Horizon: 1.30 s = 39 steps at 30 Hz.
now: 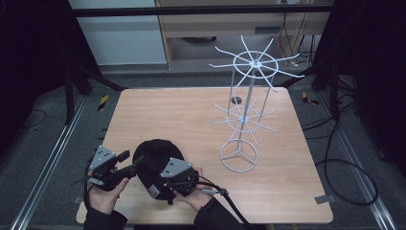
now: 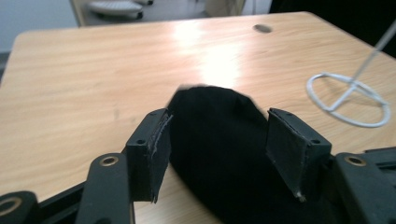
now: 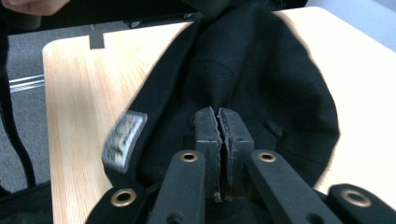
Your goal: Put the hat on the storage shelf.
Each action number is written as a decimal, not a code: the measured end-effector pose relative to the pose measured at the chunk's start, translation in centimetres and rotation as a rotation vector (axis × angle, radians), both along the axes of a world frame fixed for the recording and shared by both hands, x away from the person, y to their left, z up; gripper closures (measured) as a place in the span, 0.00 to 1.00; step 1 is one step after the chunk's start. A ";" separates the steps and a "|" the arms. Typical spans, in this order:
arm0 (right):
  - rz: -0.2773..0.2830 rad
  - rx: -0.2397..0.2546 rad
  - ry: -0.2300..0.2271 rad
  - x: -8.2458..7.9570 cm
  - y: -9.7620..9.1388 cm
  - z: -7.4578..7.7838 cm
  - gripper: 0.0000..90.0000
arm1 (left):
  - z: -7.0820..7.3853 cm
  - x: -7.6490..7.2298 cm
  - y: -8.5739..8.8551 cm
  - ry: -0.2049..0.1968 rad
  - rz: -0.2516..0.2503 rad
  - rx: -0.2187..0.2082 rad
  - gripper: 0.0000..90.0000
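- The black cap point(image 1: 155, 163) lies on the counter point(image 1: 182, 115) near its front edge, between both hands.
- The right claw point(image 3: 218, 122) is closed on a thin fold of the cap; lifted, so small a bite could slip.
- The left claw point(image 2: 217, 149) stands open around the cap's edge; closing late could miss it.
- The white wire rack point(image 1: 245, 115) stands well apart, its thin prongs likely to snag fabric.

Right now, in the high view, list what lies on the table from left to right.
Left hand-held gripper → black cap → right hand-held gripper → white wire rack.
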State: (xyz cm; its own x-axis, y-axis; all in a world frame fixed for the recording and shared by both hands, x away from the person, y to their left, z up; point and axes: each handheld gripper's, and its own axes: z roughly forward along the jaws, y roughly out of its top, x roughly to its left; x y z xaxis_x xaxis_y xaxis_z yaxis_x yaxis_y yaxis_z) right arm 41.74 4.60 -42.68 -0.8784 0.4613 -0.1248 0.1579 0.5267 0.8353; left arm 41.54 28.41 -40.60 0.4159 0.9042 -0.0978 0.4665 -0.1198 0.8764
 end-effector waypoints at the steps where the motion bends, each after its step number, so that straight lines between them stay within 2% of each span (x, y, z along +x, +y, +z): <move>1: 0.002 0.003 0.017 0.2 0.9 -0.4 0.94 | -0.7 0.4 0.7 0.025 0.021 0.005 0.45; 2: 0.002 0.003 0.017 0.2 0.9 -0.4 0.94 | -0.7 0.4 0.7 0.025 0.021 0.005 0.46; 3: 0.000 -0.008 0.032 0.4 1.7 -0.9 0.94 | -1.3 0.7 1.3 0.045 0.044 0.015 0.47; 5: -0.004 -0.024 0.027 0.4 2.4 -1.4 0.93 | -1.7 1.0 1.8 0.057 0.058 0.019 0.48; 8: -0.003 -0.012 0.032 0.4 2.7 -1.6 0.87 | -1.9 1.0 2.1 0.061 0.064 0.010 0.50; 9: -0.006 0.017 0.029 0.4 2.3 -1.4 0.82 | -1.8 1.0 2.2 0.051 0.059 0.004 0.50; 10: -0.006 0.017 0.029 0.4 2.3 -1.4 0.82 | -1.8 1.0 2.2 0.051 0.059 0.004 0.50; 11: -0.020 0.053 0.019 0.4 1.4 -0.8 0.78 | -1.7 1.0 2.1 0.038 0.042 -0.004 0.50; 12: -0.020 0.053 0.019 0.4 1.4 -0.8 0.78 | -1.7 1.0 2.1 0.038 0.042 -0.004 0.50; 13: -0.050 0.104 0.009 0.5 -0.2 0.1 0.75 | -1.6 0.9 1.9 0.023 0.020 -0.004 0.50; 14: -0.050 0.104 0.009 0.5 -0.2 0.1 0.75 | -1.6 0.9 1.9 0.023 0.020 -0.004 0.50; 15: -0.084 0.124 -0.003 0.6 -1.7 0.7 0.71 | -1.6 0.9 1.7 0.014 0.010 -0.001 0.50; 16: -0.084 0.124 -0.003 0.6 -1.7 0.7 0.71 | -1.5 0.9 1.5 0.008 -0.003 0.003 0.50; 17: -0.119 0.131 -0.009 0.7 -3.5 1.1 0.66 | -1.5 1.0 1.0 0.002 -0.023 0.014 0.49; 18: -0.119 0.131 -0.009 0.7 -3.5 1.1 0.66 | -1.5 1.0 1.0 0.002 -0.023 0.014 0.49; 21: -0.172 0.131 -0.006 0.7 -6.3 1.4 0.61 | -1.8 1.4 0.0 0.011 -0.057 0.039 0.48; 25: -0.233 0.131 0.016 0.3 -10.4 0.7 0.54 | -2.1 2.2 -1.9 0.037 -0.101 0.069 0.44; 26: -0.233 0.131 0.016 0.3 -10.4 0.7 0.54 | -2.1 2.2 -1.9 0.037 -0.101 0.069 0.43; 29: -0.266 0.129 0.023 -0.4 -13.1 0.0 0.50 | -2.3 2.8 -3.0 0.049 -0.113 0.077 0.42; 32: -0.282 0.128 0.023 -0.8 -14.2 -0.3 0.49 | -2.6 3.3 -3.6 0.062 -0.124 0.089 0.41; 39: -0.363 0.132 0.025 -1.9 -18.7 -1.2 0.44 | -3.5 4.5 -5.0 0.105 -0.144 0.126 0.38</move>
State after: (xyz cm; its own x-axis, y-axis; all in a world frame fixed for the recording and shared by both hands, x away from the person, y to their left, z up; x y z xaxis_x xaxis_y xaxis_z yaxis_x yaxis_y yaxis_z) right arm 39.80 -14.08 -43.91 -0.6574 0.7532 -0.0238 0.3356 0.3209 0.8857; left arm 46.04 23.38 -44.13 0.5349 0.8441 -0.0372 0.5245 -0.2972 0.7979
